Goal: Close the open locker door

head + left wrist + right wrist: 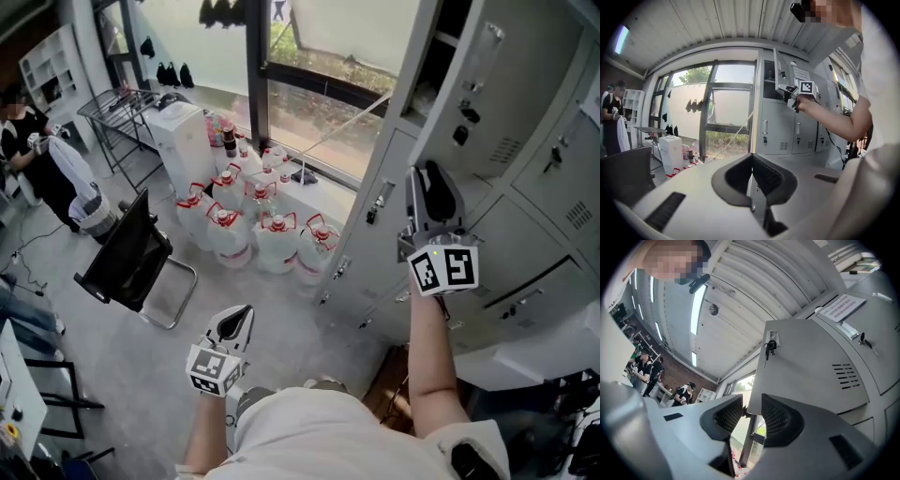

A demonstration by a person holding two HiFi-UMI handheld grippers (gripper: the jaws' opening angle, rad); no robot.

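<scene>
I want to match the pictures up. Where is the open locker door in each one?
Head view: open locker door at upper right.
Left gripper view: edge-on, top centre.
Right gripper view: fills the middle and right.
Shared landmark: the window.

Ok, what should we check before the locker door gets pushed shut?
1. Locker door open, ready to swing: ok.
2. Right hand-held gripper up beside the door: ok.
3. Its jaws apart, pinching nothing: ok.
4. Left hand-held gripper low, away from the door: ok.
5. Nothing poking out of the locker: cannot tell.
</scene>
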